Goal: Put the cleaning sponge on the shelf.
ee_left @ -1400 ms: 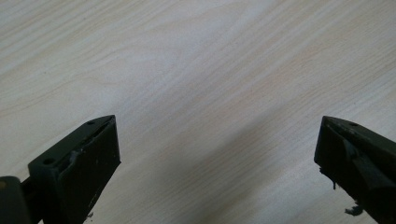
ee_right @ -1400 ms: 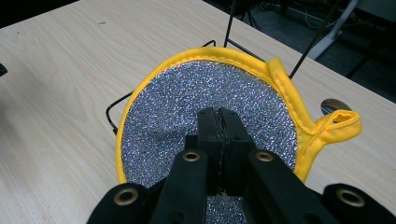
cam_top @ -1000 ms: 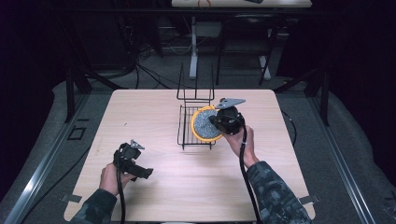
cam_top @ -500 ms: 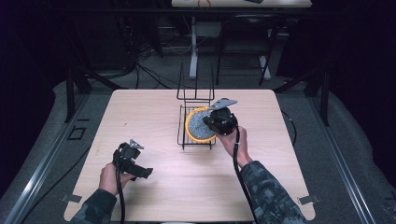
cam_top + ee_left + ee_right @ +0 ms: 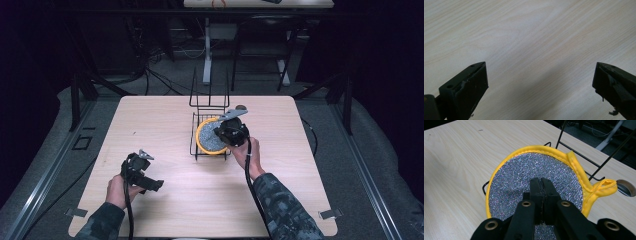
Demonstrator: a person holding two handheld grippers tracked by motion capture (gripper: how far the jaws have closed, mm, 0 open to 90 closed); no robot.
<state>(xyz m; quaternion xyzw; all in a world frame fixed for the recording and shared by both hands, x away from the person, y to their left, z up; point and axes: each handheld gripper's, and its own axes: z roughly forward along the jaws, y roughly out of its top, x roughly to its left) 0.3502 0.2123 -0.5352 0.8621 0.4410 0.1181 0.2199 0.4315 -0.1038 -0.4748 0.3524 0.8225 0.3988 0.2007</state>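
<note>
**Scouring pad goes into the wire rack**

Pad in transit: the right gripper point(image 5: 541, 181), its jaws pinched tight on a round silver scouring pad point(image 5: 524, 185) with a yellow fabric border, holds the pad over the black wire rack point(image 5: 210, 107) near the far middle of the wooden table point(image 5: 150, 120). Seen from the right gripper view, the pad lies fairly flat, its yellow hanging loop point(image 5: 605, 186) trailing toward the rack's upright back wires, and a small round dark object point(image 5: 625, 187) sits on the table just beyond it. Whether the pad already rests on the rack's floor cannot be told from the high view. The left gripper point(image 5: 145, 172) waits well apart at the near left of the table, jaws spread wide over bare wood, holding nothing. The step in hand looks to be the placing itself; the next move would call for settling the pad inside the basket's rim, then parting the jaws and lifting clear without snagging the loop on the wires.
</note>
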